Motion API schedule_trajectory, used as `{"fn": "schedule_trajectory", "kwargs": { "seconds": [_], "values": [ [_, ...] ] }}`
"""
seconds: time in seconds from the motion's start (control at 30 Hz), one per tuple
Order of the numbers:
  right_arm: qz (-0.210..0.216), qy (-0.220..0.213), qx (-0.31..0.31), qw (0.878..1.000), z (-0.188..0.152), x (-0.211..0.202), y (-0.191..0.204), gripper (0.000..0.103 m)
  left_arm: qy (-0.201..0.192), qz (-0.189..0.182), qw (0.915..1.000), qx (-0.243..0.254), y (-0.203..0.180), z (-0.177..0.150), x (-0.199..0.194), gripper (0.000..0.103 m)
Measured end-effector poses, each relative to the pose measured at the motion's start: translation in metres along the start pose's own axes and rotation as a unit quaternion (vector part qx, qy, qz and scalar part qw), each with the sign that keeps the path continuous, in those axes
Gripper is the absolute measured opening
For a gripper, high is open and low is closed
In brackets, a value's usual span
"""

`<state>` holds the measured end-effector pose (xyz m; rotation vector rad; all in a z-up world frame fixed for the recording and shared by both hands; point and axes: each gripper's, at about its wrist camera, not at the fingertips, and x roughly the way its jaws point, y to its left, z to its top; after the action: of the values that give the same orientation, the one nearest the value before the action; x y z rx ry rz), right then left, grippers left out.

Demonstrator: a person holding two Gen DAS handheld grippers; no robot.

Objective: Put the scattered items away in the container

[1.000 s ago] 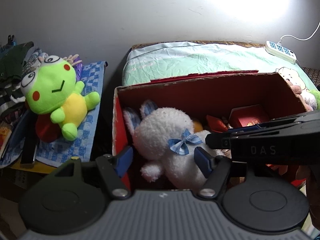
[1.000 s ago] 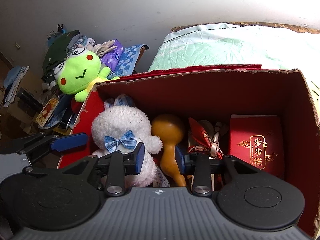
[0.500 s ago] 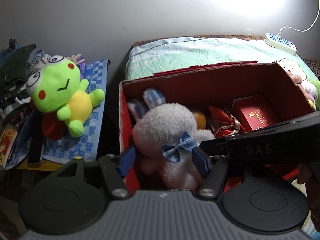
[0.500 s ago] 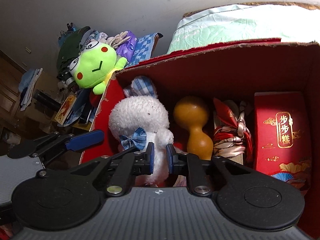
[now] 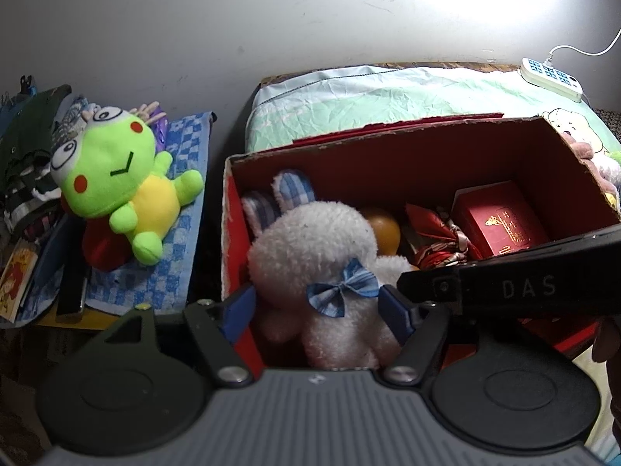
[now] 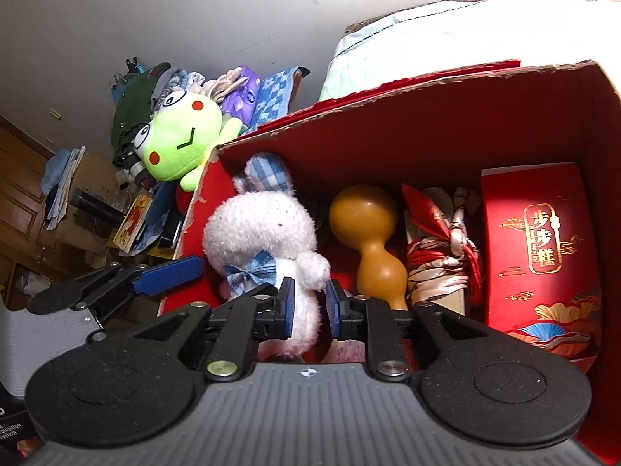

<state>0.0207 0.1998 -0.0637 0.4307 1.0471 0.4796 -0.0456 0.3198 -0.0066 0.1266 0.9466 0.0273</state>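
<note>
A white plush rabbit (image 6: 258, 229) with a blue bow sits at the left end of the red cardboard box (image 6: 465, 116). My right gripper (image 6: 308, 306) is shut on the rabbit's lower body, with fur squeezed between its blue pads. In the left wrist view the right gripper (image 5: 407, 283) reaches in from the right. My left gripper (image 5: 316, 310) has its jaws opening around the rabbit (image 5: 310, 248), and the pads stand off the fur. Its left finger (image 6: 167, 275) lies outside the box's left wall. A green frog plush (image 5: 112, 182) lies outside on a blue checked cloth.
Inside the box (image 5: 388, 155) lie a brown gourd (image 6: 368, 229), a red patterned fabric bundle (image 6: 438, 248) and a red gift box (image 6: 543, 240). A pale green pillow (image 5: 388, 101) and a white power strip (image 5: 551, 77) lie behind. Clothes and books are piled at the left (image 5: 27, 178).
My right gripper's jaws closed onto the rabbit's lower body and the wrist rolled a little. The left gripper's jaws narrowed, then widened again. The rabbit stays in the box.
</note>
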Motion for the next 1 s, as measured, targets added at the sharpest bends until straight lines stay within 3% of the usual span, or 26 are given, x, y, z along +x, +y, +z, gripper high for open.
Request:
{"fn": "schedule_trajectory", "kwargs": {
  "seconds": [1.0],
  "values": [
    [-0.069, -0.029, -0.023, 0.997, -0.010, -0.016, -0.003, 0.024, 0.021, 0.019, 0.9996, -0.002, -0.005, -0.001, -0.006, 0.077]
  ]
}}
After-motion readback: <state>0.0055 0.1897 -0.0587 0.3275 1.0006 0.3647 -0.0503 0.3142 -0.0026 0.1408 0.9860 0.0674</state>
